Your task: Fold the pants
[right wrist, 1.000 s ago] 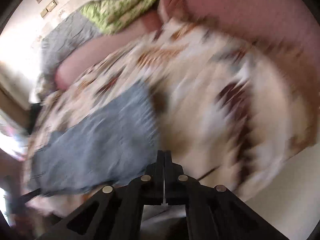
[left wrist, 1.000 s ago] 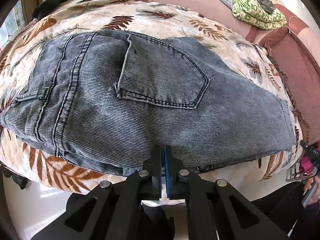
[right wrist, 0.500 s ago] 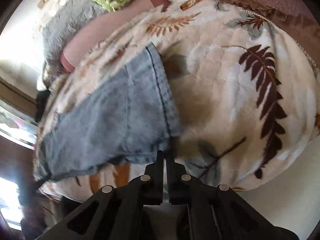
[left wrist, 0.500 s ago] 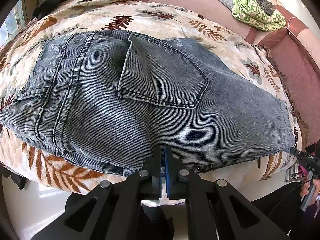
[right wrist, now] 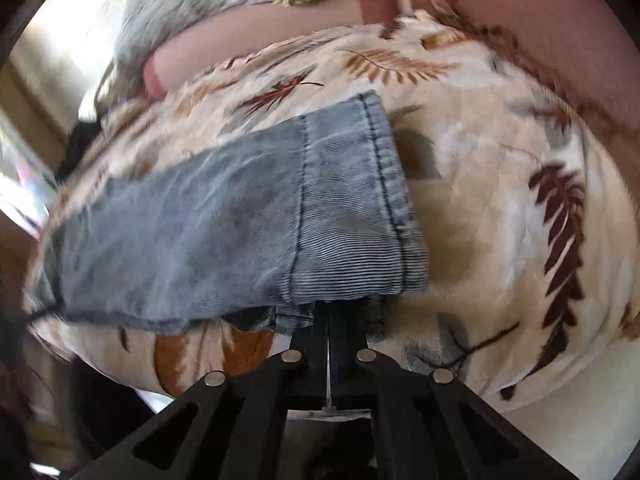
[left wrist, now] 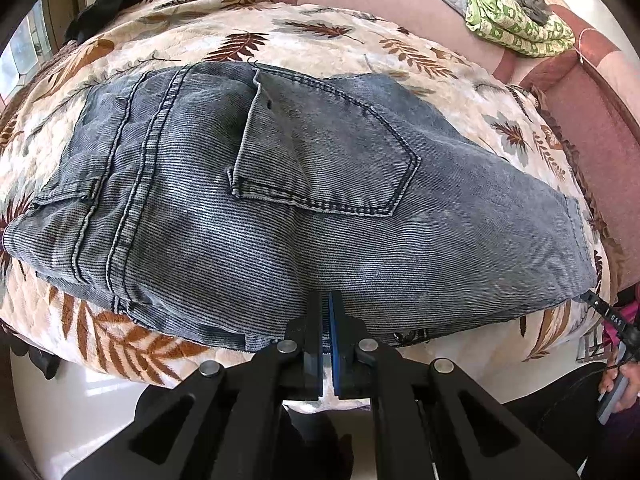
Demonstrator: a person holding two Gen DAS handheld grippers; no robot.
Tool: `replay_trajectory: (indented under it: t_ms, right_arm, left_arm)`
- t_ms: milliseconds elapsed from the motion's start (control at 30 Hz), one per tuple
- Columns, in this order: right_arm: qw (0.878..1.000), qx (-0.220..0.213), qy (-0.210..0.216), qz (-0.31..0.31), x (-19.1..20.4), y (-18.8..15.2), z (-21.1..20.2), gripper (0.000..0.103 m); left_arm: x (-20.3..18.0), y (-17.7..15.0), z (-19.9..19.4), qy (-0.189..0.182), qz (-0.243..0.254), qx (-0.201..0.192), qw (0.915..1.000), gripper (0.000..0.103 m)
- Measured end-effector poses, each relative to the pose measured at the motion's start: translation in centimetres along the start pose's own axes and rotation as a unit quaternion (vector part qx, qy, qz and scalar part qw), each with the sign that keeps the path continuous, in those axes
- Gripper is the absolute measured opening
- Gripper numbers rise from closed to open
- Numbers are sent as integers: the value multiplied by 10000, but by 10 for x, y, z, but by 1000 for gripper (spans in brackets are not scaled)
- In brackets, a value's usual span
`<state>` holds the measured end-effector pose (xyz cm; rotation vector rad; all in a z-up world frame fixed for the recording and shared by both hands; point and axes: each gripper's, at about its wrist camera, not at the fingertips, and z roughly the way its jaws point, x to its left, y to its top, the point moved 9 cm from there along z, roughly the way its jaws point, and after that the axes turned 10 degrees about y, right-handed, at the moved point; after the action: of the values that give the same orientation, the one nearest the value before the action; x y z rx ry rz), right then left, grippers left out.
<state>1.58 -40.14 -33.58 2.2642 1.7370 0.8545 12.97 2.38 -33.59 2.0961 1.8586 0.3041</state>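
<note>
Grey-blue denim pants (left wrist: 304,200) lie folded on a leaf-print bedspread (left wrist: 328,36), back pocket up, waist at the left. My left gripper (left wrist: 329,297) is shut, its tips pinched on the near edge of the pants at the middle. In the right wrist view the hem end of the leg (right wrist: 360,208) lies just ahead. My right gripper (right wrist: 328,307) is shut with its tips at the near edge of that hem, under the overhanging top layer. I cannot see cloth between its fingers.
A pink sofa back (left wrist: 592,120) borders the bedspread on the right and far side. Folded green cloth (left wrist: 516,12) and a grey quilt (right wrist: 188,4) rest on it. A black garment (left wrist: 108,0) lies far left. A person's hand (left wrist: 618,380) shows at the right edge.
The right gripper has swung in toward the leg's hem and rolled; the hem now sits right at its tips. The left gripper and the pants have not moved.
</note>
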Motion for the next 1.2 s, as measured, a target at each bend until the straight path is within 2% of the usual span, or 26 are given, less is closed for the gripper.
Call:
replay_trajectory:
  t_ms: [100,167,233,267,300,367,433,467,567,667,733,767,833,933,1067,1167,1200]
  right_arm:
    - [9999,9,-46,-120,-1,2,-6,0]
    - [9993,-200,95,312,-16,9,-16,1]
    - [9929,-436,625,917,-34,13,-31,2]
    - [9889,-480,960,1028,-35,14,-34,5]
    - [9876,-411,1097,1047,-35,13,-35,9]
    - [9897,-174,1068,938,-35,8,-29,24]
    - [9891,52,1127,948,-33,4,-17,26]
    - [9877,144,1207,986,-32,2,-12,31]
    - [9906,160,999,918,-35,3,-4,51]
    - [9933,305,891,675,-30,-1,8,49]
    - [9971,308,628,286,-23,0,10,39]
    - [9979,338,540,147,-19,-1,10,29]
    - [9978,358,559,76,-16,-2,9,24]
    - [9990,262,293,-207,-12,0,2,22]
    - [9969,-73,-422,-667,-8,15,-21,21]
    - [9950,-224,-658,-718,-14,28,-33,21]
    - [9950,-236,-708,-663,-16,31,-30,21]
  left_arm:
    - [1,1,1,10,31,15,10000,5]
    - [1,1,1,15,32,-2,10000,5]
    - [1,0,2,29,77,-24,10000,5]
    - [0,1,2,40,103,-30,9999,5]
    - [0,1,3,44,107,-25,9999,5]
    - [-1,1,3,49,85,-10,10000,5]
    - [-1,2,3,60,84,-1,9999,5]
    - [-1,2,3,76,90,4,9999,5]
    - [-3,3,-1,91,74,-9,9999,5]
    - [-10,7,-6,232,221,-112,9994,8]
    - [-14,12,-11,273,284,-230,9990,15]
    - [-17,15,-14,254,294,-305,9988,16]
    - [-21,20,-18,229,310,-346,9987,22]
    - [-22,24,-17,313,379,-361,9981,25]
    - [-25,29,-15,336,389,-343,9981,25]
    - [-33,27,-11,274,485,-324,9979,27]
    - [-35,25,-7,276,545,-256,9978,31]
